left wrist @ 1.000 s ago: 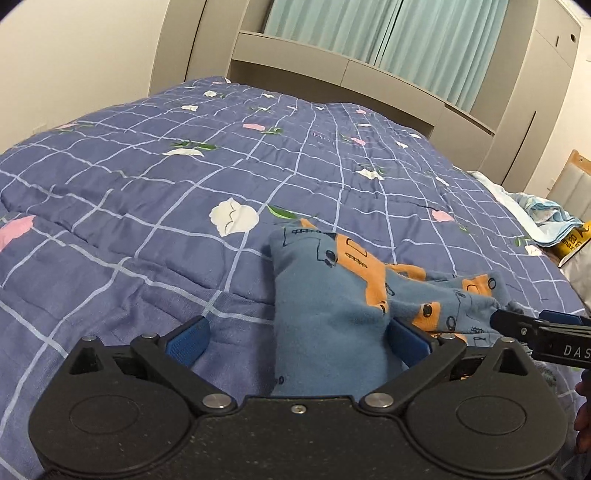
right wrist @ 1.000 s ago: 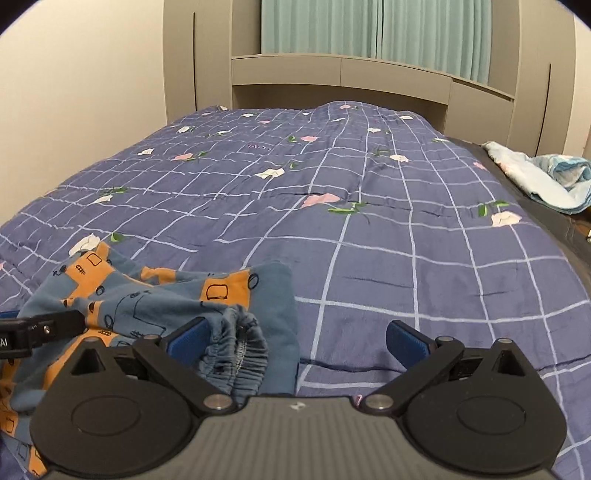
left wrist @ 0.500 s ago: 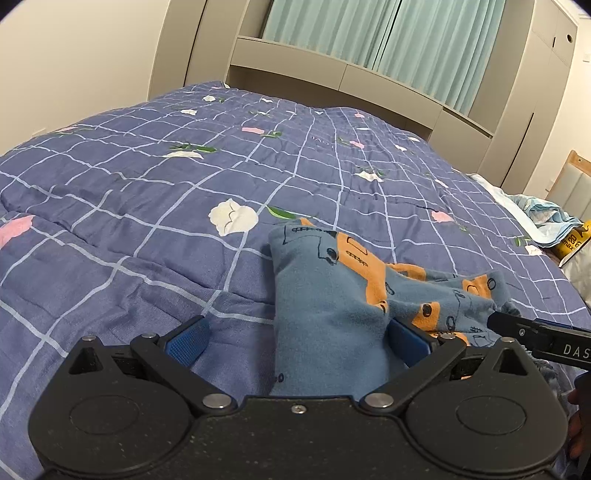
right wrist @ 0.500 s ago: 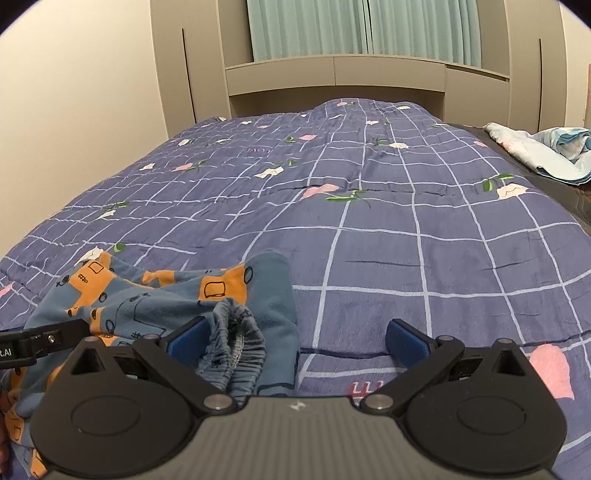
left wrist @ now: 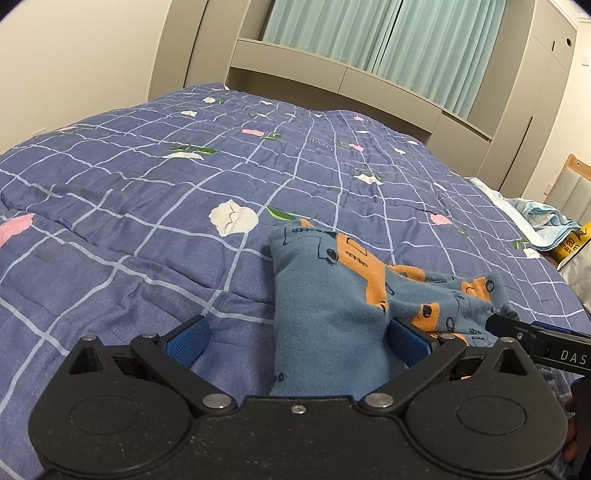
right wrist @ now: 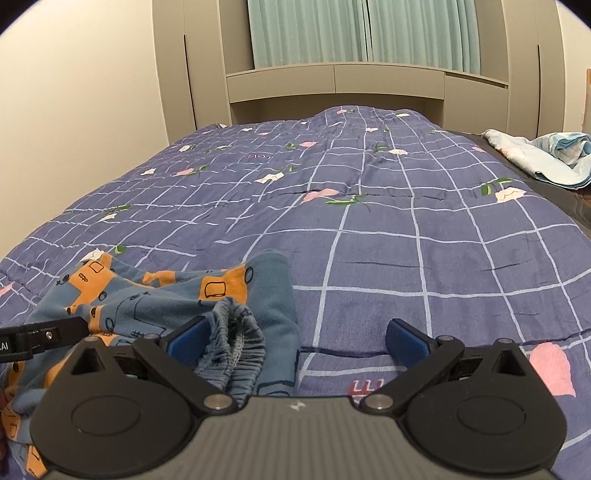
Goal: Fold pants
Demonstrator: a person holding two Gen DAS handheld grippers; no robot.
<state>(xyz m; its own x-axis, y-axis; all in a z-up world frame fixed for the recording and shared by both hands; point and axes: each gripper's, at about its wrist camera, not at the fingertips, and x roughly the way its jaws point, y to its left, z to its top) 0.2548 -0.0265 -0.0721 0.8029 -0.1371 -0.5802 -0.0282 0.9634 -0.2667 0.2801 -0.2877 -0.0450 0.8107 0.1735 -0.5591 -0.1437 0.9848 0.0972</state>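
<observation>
Jaws spread, both grippers | pants (left wrist: 332,317) bunched | quilt (right wrist: 424,251) bare rightward

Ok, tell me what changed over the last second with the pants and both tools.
Little changed. The right tool pulled back and tilted up slightly, so the pants sit a bit farther ahead of it. The left tool barely moved. Both tools stay open, gripping nothing. The pants stay bunched on the quilt, waistband beside the right tool's left finger.

Blue grid quilt (right wrist: 406,236) with pink and white flowers covers bed. Beige built-in cabinets (right wrist: 332,83) at head, teal curtains (right wrist: 362,31) above. Crumpled light-blue cloth (right wrist: 543,157) at right edge.
</observation>
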